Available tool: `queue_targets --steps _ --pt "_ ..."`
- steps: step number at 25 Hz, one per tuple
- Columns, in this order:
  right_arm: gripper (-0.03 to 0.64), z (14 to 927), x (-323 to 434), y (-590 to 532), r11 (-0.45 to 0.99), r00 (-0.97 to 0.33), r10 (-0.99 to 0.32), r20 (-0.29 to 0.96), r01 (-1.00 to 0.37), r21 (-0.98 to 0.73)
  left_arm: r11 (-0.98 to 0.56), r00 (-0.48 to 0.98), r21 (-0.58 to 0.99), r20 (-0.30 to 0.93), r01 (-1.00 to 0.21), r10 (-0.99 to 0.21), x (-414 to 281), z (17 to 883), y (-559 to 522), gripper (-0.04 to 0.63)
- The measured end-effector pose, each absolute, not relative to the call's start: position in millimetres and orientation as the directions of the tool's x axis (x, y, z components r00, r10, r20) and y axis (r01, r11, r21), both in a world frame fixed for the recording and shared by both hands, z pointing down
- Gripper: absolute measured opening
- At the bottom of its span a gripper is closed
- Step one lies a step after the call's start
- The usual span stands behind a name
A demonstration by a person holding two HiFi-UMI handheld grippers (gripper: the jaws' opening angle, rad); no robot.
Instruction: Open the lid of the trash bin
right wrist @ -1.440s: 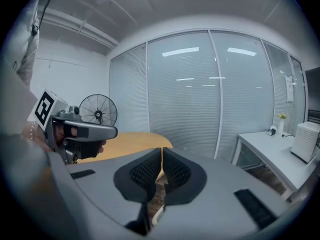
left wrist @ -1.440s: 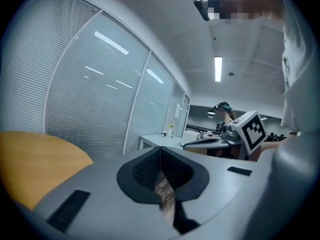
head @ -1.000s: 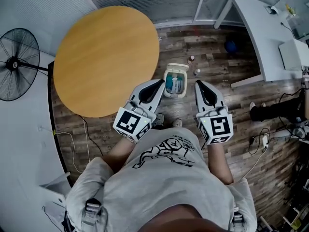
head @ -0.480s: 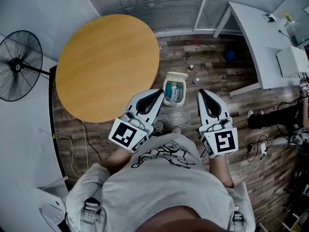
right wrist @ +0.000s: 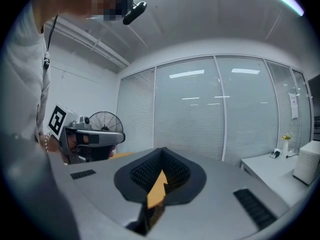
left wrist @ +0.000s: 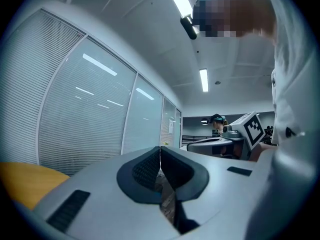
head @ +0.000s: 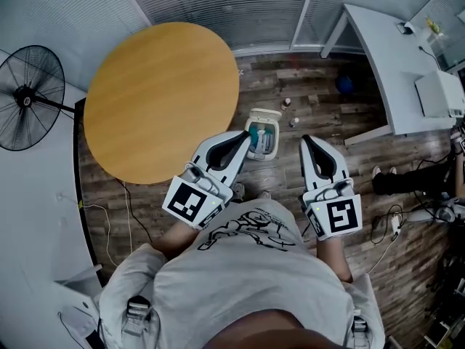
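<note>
A small white trash bin (head: 262,145) stands on the wood floor ahead of the person's feet. Its lid (head: 266,113) is tipped back at the far side, and blue-green contents show inside. My left gripper (head: 245,134) is held high above the floor, its tips overlapping the bin's left edge in the head view. Its jaws are shut with nothing between them (left wrist: 160,149). My right gripper (head: 305,139) hovers to the right of the bin, also shut and empty (right wrist: 162,149). Both point level, toward the blinds. The bin appears in neither gripper view.
A round wooden table (head: 163,97) stands left of the bin, with a floor fan (head: 29,97) beyond it. A white desk (head: 407,57) is at the right. Two small bottles (head: 288,102) and a blue object (head: 344,84) lie near the bin. Cables (head: 392,224) trail on the floor at the right.
Both grippers have risen a little toward the head camera and stayed shut. The bin and its lid look the same.
</note>
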State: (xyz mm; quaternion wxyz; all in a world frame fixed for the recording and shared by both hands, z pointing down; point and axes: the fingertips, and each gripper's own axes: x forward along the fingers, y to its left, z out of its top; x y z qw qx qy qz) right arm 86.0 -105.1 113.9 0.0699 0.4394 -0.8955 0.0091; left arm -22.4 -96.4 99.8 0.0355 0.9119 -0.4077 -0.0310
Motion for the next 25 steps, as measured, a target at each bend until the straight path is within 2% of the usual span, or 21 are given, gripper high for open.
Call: queue_targets --steps 25 --pt "0.005 111.9 94.8 -108.6 0.608 -0.598 -0.790 0.134 -0.793 0.043 -0.660 0.660 0.083 -0.027 -0.747 -0.751 -15.6 98.6 -98.6 0.020"
